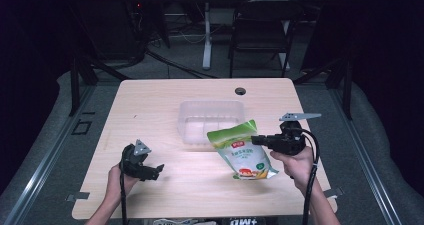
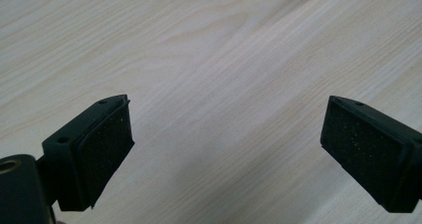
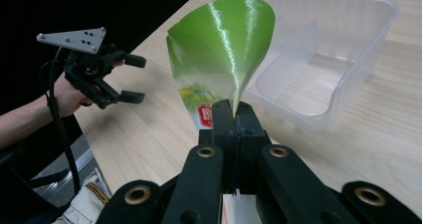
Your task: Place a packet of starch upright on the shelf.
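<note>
Table (image 1: 165, 100): light wood, with a dark grommet hole (image 1: 240, 91) near its far edge. Beyond the table, a dark chair (image 1: 260, 30) and a white desk leg (image 1: 206, 35) stand on grey floor.

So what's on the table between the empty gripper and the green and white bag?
Nothing: in the high view, bare pale wooden table separates the open left gripper from the green and white pouch.

The pouch (image 1: 242, 150) is green and white with a red label; the tub (image 1: 210, 121) is clear; the tabletop (image 1: 150, 105) is pale wood-grain.
</note>
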{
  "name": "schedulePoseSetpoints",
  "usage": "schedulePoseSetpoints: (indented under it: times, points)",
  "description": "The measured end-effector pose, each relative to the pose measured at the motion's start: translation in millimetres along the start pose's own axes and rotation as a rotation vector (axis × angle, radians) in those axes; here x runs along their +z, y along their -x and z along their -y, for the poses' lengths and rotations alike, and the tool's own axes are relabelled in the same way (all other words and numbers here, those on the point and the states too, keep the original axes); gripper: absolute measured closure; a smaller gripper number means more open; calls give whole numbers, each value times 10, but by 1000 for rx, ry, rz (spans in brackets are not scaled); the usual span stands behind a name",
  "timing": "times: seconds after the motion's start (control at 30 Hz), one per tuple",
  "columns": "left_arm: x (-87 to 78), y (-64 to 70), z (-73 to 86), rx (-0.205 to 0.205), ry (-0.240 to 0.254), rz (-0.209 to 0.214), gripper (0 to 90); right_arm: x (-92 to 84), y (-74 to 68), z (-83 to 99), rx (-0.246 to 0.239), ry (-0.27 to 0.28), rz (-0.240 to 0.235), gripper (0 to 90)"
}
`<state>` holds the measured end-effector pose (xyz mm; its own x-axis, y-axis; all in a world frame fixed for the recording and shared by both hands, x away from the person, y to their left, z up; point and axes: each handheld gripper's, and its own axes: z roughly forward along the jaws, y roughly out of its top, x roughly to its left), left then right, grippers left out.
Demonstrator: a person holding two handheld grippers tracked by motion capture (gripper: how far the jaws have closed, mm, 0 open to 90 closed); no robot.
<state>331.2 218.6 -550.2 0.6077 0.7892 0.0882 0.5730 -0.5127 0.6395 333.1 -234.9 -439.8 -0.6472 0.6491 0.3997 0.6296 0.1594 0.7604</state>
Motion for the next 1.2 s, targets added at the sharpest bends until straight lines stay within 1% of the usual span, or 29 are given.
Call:
schedulePoseSetpoints:
  times: [0.07,0.17,0.2,0.37,0.5,0.53,0.6,0.7,0.73,0.97,1.1,1.2]
  points:
    - [0,-3,0,2,-8,1,58,-2,-9,-2,0,1,-5,900]
    - [12,-3,3,2,-4,0,59,-2,-41,-16,-13,1,-8,900]
    - [15,-2,4,-1,-7,-1,58,3,-54,-18,-8,7,-15,900]
    - [-10,-7,7,4,-12,1,59,7,-97,-30,-24,22,-28,900]
    - [3,-14,19,-11,-5,-10,58,8,-122,-46,-27,31,-41,900]
    - [6,-16,15,-5,-14,-6,59,0,-135,-56,-22,41,-40,900]
    - [14,-5,12,-4,-10,-12,58,-11,-145,-70,-20,49,-47,900]
    - [11,-5,11,-2,-13,-9,58,-26,-160,-88,-20,58,-54,900]
    - [9,-10,14,-5,-15,-5,59,-39,-183,-107,-18,73,-58,900]
    - [3,-16,18,-6,-16,-8,58,-66,-267,-192,-28,96,-57,900]
    - [4,-15,18,-5,-15,-12,58,-75,-287,-232,-37,100,-51,900]
    - [4,-16,19,-9,-15,-13,58,-79,-305,-265,-35,111,-48,900]
